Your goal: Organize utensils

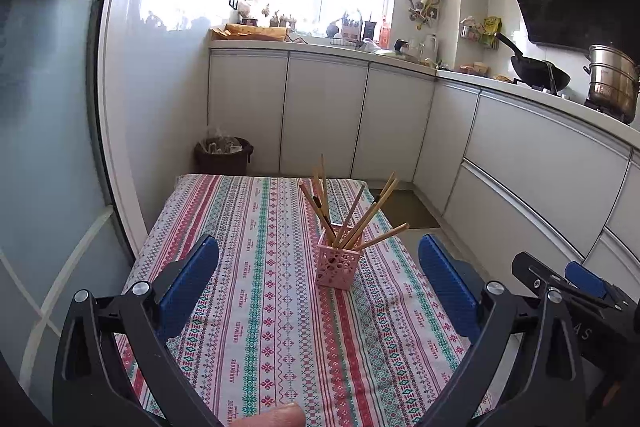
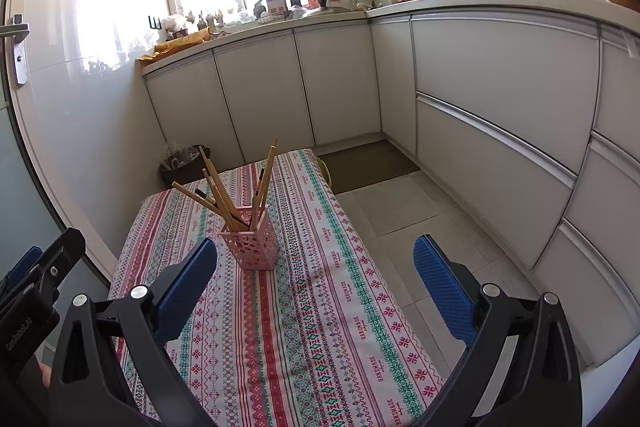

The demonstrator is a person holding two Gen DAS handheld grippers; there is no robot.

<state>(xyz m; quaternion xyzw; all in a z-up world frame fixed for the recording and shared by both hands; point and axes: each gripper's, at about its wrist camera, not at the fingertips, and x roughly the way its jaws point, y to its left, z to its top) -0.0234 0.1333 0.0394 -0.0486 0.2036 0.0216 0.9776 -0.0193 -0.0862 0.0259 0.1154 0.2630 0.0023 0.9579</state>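
A pink perforated holder stands upright on the patterned tablecloth, with several wooden chopsticks fanned out in it. My left gripper is open and empty, held above the near part of the table, the holder just beyond its fingertips. In the right wrist view the holder and chopsticks sit ahead and left. My right gripper is open and empty, its right finger over the floor beside the table. It also shows in the left wrist view at the right.
White kitchen cabinets run along the back and right. A wok and steel pot sit on the counter. A dark bin stands behind the table. A glass door is at the left. Tiled floor lies right of the table.
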